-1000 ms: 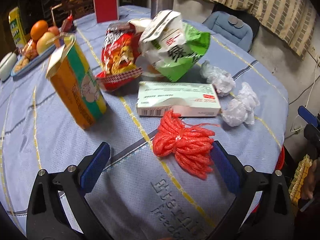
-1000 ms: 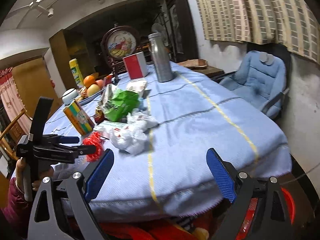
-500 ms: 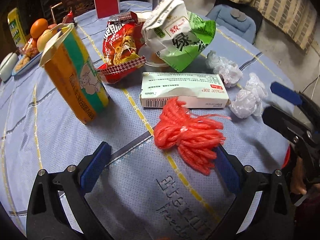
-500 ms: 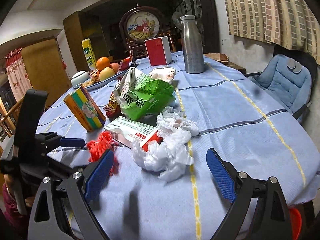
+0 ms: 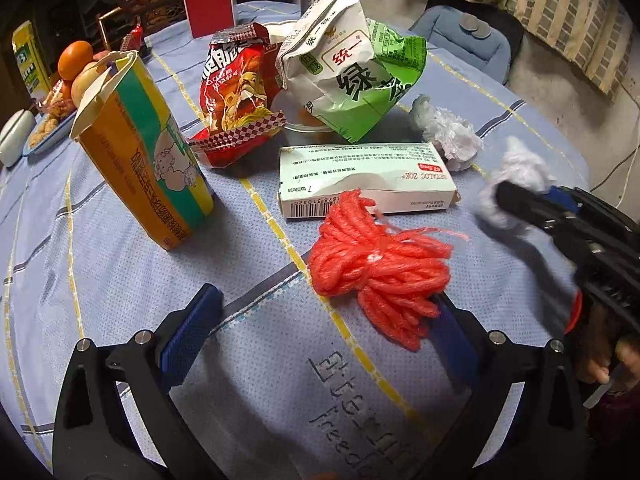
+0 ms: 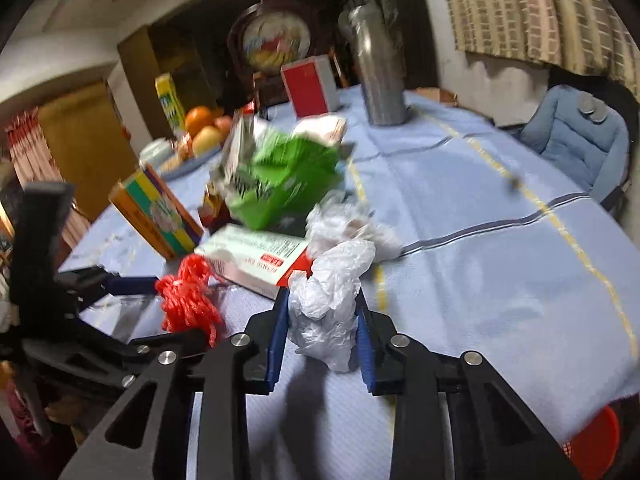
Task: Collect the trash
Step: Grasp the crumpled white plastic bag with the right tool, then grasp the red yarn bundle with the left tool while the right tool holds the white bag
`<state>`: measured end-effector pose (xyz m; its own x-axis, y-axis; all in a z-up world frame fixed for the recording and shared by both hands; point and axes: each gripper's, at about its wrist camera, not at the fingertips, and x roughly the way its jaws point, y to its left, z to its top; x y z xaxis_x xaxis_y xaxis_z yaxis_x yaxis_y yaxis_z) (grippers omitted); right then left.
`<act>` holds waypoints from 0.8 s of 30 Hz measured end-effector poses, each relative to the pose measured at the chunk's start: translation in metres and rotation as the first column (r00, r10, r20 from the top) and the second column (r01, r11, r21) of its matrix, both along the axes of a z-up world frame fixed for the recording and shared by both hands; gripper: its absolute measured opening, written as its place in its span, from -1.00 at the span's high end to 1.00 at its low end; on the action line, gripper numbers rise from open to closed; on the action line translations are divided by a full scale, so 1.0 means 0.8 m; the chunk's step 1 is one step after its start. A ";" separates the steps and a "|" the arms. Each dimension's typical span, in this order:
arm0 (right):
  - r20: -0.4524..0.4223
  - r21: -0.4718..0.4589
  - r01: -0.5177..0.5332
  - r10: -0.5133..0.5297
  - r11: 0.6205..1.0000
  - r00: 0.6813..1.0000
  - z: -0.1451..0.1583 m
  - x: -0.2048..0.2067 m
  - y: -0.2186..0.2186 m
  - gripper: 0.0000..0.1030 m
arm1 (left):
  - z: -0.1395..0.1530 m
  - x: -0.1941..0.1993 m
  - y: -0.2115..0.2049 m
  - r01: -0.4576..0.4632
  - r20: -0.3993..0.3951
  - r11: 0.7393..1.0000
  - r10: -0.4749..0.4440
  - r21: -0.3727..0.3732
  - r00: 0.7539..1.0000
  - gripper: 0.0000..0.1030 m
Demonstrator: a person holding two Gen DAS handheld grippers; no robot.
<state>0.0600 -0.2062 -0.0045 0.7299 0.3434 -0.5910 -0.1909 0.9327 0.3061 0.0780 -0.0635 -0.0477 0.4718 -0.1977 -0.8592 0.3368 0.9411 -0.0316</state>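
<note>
Trash lies on the blue tablecloth [image 5: 100, 280]. My left gripper [image 5: 320, 320] is open, its fingers straddling the near end of a red string bundle [image 5: 376, 264], also in the right wrist view [image 6: 188, 300]. My right gripper [image 6: 322, 320] is shut on a crumpled white plastic wad [image 6: 328, 300]; it enters the left wrist view [image 5: 516, 200] from the right, holding the wad [image 5: 520, 164]. A second white wad [image 5: 448, 132], a white tablet box [image 5: 364, 176], a green-white bag [image 5: 352, 80], a red snack bag [image 5: 236, 92] and an orange-green carton [image 5: 148, 148] stand behind.
A fruit plate [image 5: 48, 136], a red box [image 5: 208, 2] and a steel flask [image 6: 376, 68] stand at the table's far side. A blue chair [image 6: 576, 136] is at the right. A red bin [image 6: 592, 448] shows below the table's right edge.
My right gripper moved forward to the nearer white wad and closed on it. My left gripper edged forward toward the red string and stayed open.
</note>
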 end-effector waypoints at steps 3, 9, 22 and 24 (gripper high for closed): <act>0.011 -0.012 0.047 -0.047 0.999 0.999 0.003 -0.007 -0.020 0.40 | 0.004 0.001 0.006 0.006 -0.005 0.998 -0.007 -0.065 1.000 -0.87; -0.007 -0.011 0.097 -0.097 0.995 0.995 -0.010 -0.003 -0.041 0.40 | 0.016 -0.007 0.003 0.017 0.059 0.996 -0.012 -0.087 0.998 -0.87; -0.008 -0.008 0.072 -0.072 0.997 0.997 -0.024 -0.002 -0.036 0.37 | 0.010 0.009 0.009 -0.047 0.026 0.994 0.049 -0.097 0.998 -0.76; -0.002 -0.001 0.069 -0.069 0.998 0.998 -0.026 -0.002 -0.037 0.38 | 0.010 0.009 0.009 -0.041 0.019 0.993 0.044 -0.108 0.999 -0.56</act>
<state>0.0583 -0.2359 -0.0251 0.7510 0.2914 -0.5926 -0.1252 0.9439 0.3055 0.0855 -0.0562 -0.0398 0.4995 -0.2679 -0.8238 0.2981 0.9461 -0.1270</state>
